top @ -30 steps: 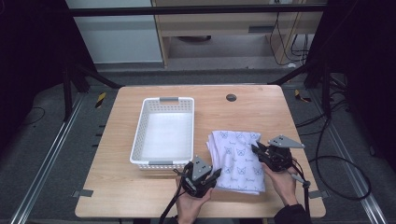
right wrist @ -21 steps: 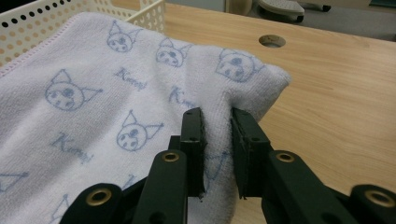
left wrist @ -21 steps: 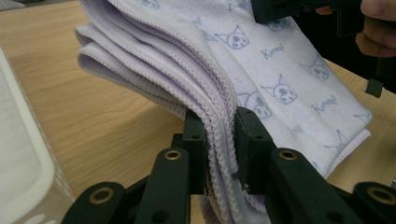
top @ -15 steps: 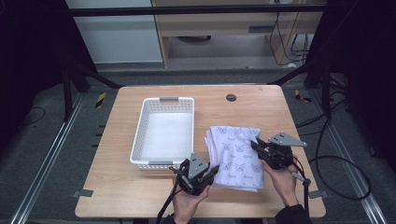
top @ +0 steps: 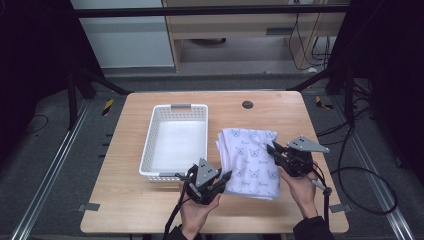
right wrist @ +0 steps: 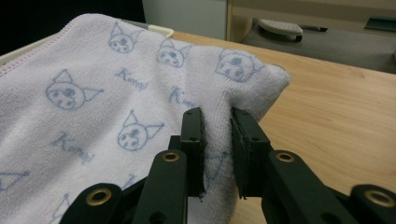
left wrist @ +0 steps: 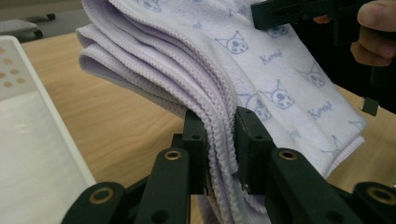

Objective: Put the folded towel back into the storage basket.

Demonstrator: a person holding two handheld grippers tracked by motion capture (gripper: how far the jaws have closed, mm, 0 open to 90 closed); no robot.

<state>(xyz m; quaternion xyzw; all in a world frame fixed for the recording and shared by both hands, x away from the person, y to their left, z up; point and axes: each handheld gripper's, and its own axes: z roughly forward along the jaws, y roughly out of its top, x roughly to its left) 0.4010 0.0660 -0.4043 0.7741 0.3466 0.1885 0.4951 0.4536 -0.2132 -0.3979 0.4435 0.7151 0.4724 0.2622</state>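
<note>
A folded lilac towel [top: 252, 160] printed with cat faces hangs just above the wooden table [top: 120, 200], right of a white basket [top: 150, 150]. My left gripper [top: 226, 178] is shut on the towel's near left edge; the left gripper view shows the stacked hems of the towel [left wrist: 261, 84] pinched by my left gripper [left wrist: 219, 154]. My right gripper [top: 272, 150] is shut on the towel's right edge. In the right gripper view a fold of the towel [right wrist: 107, 102] is squeezed by my right gripper [right wrist: 217, 154]. A hand holds each gripper.
The white basket stands empty at the table's left middle. A small round dark hole [top: 247, 104] sits near the table's far edge. Bare wood lies along the front edge and at the far right. Cables trail off to the right.
Both grippers have risen slightly with the towel held between them, lifting its near part off the table. Both grips stay the same.
</note>
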